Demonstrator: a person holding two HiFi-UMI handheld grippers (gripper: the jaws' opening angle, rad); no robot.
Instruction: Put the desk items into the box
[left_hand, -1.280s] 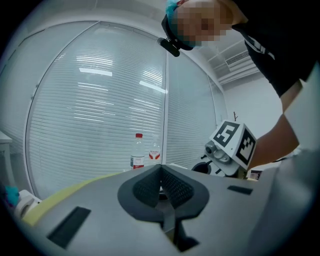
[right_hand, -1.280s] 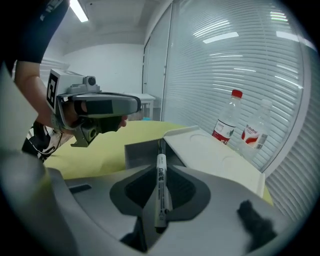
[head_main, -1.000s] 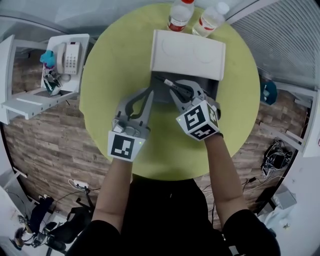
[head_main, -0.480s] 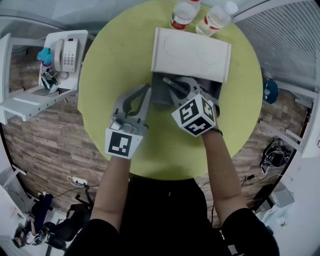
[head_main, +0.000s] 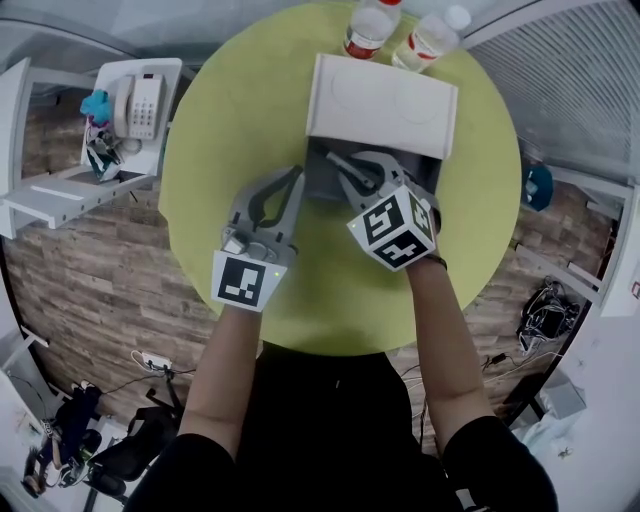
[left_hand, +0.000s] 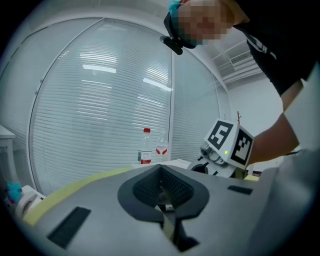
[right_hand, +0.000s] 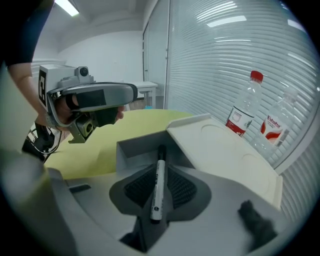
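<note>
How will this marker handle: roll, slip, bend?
Probably stiff and light: the marker is a slim straight barrel. Round and smooth, it may slip from the right gripper, whose jaws are opening around it, and roll in the box.

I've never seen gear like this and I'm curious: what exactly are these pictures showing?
A person holds a two-jaw gripper in each hand. One camera on their head looks down; another rides on each gripper, looking along its jaws. On the round green table stand an open box with a white lid and two water bottles. The right gripper holds a marker over the box, its jaws just opening. The left gripper is shut and empty.
</note>
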